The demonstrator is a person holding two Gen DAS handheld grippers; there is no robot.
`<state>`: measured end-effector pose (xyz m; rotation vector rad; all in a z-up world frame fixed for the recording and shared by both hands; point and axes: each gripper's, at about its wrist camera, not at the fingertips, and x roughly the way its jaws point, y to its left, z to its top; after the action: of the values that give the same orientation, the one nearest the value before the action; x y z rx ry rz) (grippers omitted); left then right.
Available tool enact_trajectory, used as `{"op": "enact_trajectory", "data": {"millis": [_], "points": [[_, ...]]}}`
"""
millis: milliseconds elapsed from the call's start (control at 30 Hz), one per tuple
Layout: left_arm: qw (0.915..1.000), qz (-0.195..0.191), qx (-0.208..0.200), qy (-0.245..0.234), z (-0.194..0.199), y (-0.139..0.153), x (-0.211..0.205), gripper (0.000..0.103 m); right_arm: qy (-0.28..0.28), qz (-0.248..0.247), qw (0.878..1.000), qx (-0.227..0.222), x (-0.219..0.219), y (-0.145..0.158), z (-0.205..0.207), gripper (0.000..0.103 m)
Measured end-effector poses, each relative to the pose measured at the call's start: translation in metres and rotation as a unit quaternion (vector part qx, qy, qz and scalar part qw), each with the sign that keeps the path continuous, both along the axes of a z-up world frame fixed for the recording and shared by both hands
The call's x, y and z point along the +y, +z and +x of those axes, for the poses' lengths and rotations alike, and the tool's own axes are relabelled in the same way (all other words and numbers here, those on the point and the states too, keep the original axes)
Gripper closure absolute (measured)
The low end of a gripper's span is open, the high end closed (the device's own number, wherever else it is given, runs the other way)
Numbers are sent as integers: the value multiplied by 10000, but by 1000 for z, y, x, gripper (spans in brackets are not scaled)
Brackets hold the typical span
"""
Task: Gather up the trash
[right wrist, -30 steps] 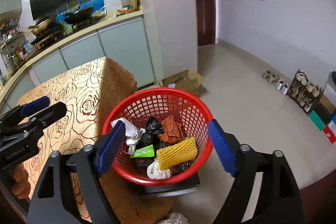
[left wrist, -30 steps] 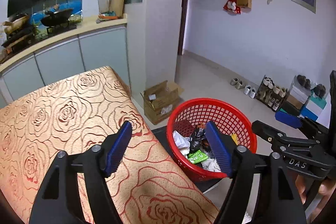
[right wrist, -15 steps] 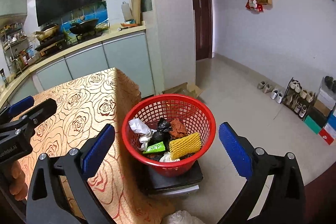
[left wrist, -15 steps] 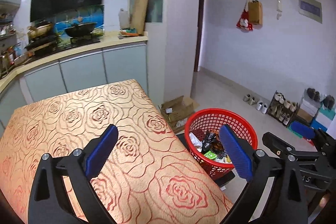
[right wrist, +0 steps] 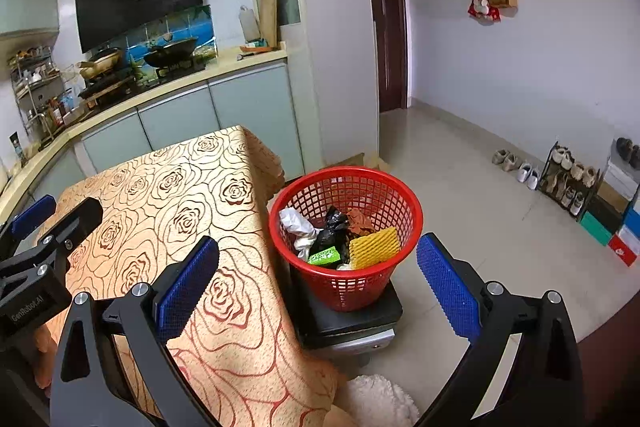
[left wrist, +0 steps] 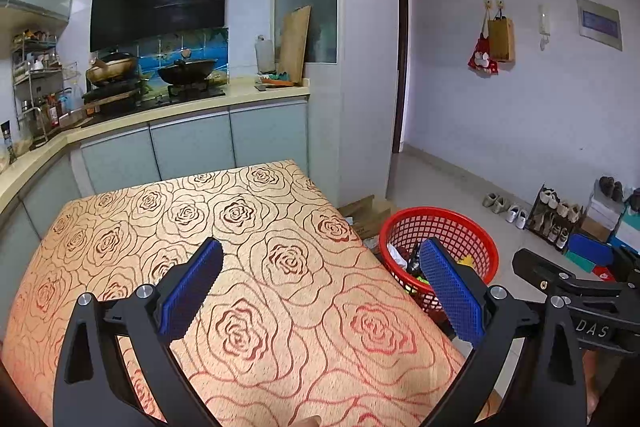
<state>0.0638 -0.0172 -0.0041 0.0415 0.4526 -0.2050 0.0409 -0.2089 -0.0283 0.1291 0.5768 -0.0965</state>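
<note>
While the red basket (right wrist: 346,239) stands upright beside the table (right wrist: 180,195) on a black stool (right wrist: 352,319), mouth upward, trash inside, both grippers gape empty, left gripper (left wrist: 320,291) and right gripper (right wrist: 318,285); jaws just widened; basket looks farther than before.

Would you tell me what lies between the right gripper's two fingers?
In the right wrist view, the open right gripper frames the red basket of trash on a black stool.
</note>
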Motion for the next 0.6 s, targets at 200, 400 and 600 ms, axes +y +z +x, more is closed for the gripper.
{"op": "enact_trajectory", "data": {"millis": [200,400,600], "points": [[10000,-10,9,7,-22,-2,10,8,64,-163,9998,-108,16,7,-21,7],[10000,-45,-16,19,-44,-1,22,8,64,-254,9994,-221,27,10,-44,7],[10000,-49,-68,12,-56,1,28,8,51,-182,9993,-336,32,16,-57,7]]}}
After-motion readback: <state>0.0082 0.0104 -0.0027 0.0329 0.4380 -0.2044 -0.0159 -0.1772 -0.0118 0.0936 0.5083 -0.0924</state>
